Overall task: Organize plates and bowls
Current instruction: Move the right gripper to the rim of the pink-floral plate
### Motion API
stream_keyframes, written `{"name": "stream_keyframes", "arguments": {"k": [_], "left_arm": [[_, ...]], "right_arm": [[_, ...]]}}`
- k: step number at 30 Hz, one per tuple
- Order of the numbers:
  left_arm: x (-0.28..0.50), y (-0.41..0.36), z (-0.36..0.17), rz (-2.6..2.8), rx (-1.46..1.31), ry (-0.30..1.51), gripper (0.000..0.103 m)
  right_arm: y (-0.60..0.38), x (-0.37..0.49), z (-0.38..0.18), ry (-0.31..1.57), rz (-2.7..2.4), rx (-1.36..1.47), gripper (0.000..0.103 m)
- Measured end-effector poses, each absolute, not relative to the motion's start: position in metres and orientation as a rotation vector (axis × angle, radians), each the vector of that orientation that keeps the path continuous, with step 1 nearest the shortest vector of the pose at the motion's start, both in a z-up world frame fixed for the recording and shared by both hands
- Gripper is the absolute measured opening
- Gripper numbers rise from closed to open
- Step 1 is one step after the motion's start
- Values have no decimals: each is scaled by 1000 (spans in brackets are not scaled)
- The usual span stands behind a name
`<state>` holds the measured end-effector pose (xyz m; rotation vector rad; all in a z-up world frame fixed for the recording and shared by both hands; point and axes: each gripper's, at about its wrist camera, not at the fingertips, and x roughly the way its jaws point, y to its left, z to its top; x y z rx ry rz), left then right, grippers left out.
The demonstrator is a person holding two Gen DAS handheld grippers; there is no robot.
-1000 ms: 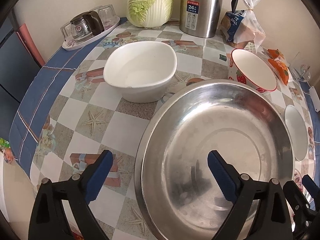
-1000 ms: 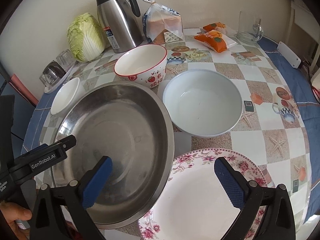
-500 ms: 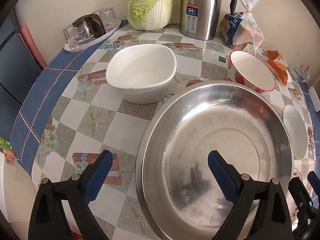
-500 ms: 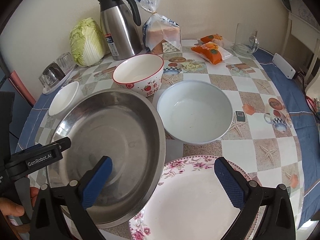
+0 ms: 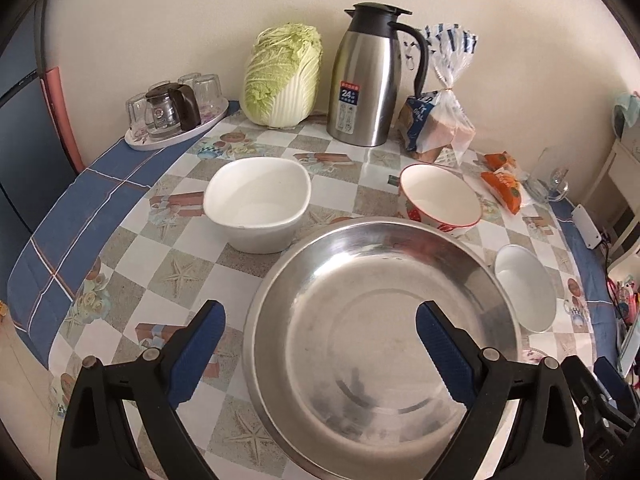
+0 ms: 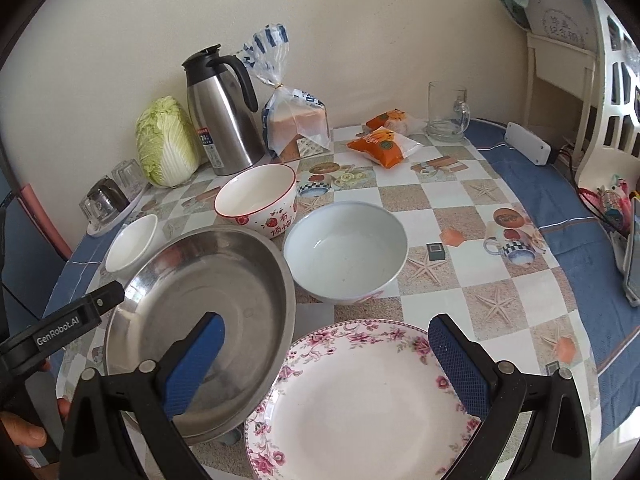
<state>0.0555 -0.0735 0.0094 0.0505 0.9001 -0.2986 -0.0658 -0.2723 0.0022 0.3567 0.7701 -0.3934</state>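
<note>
A wide steel basin [image 5: 380, 340] sits on the checked tablecloth, and my left gripper [image 5: 320, 344] hangs open above its left rim, holding nothing. Behind the basin stand a white squarish bowl [image 5: 258, 208], a strawberry-print bowl [image 5: 440, 204] and, to the right, a pale bowl [image 5: 524, 292]. In the right wrist view my right gripper [image 6: 328, 344] is open over a floral plate [image 6: 360, 400] that lies beside the basin [image 6: 200, 312]. The pale bowl [image 6: 346, 252] and the strawberry bowl [image 6: 256, 200] are beyond it.
At the back by the wall are a steel thermos jug [image 5: 368, 92], a cabbage [image 5: 284, 80], bagged bread [image 5: 436, 128], orange snack packets [image 6: 384, 144] and a glass mug [image 6: 446, 114]. A tray of glasses [image 5: 172, 116] sits far left. A white chair [image 6: 580, 80] stands right.
Both grippers have lifted and drawn back from the table, so the dishes look smaller and more wall shows. Both stay open; no dish has moved.
</note>
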Motion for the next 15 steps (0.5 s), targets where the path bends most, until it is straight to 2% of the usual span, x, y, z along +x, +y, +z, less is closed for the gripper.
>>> {"name": "stream_keyframes", "arguments": {"k": [9,15], "left_arm": [[19,-97,20,-462,38,895,96],[-13,-113,32,-498,67,810,96]], "right_arm": [[-290,-99,-6,805,-443,403,103],[-304,-116,-10,819,-463,428,103]]}}
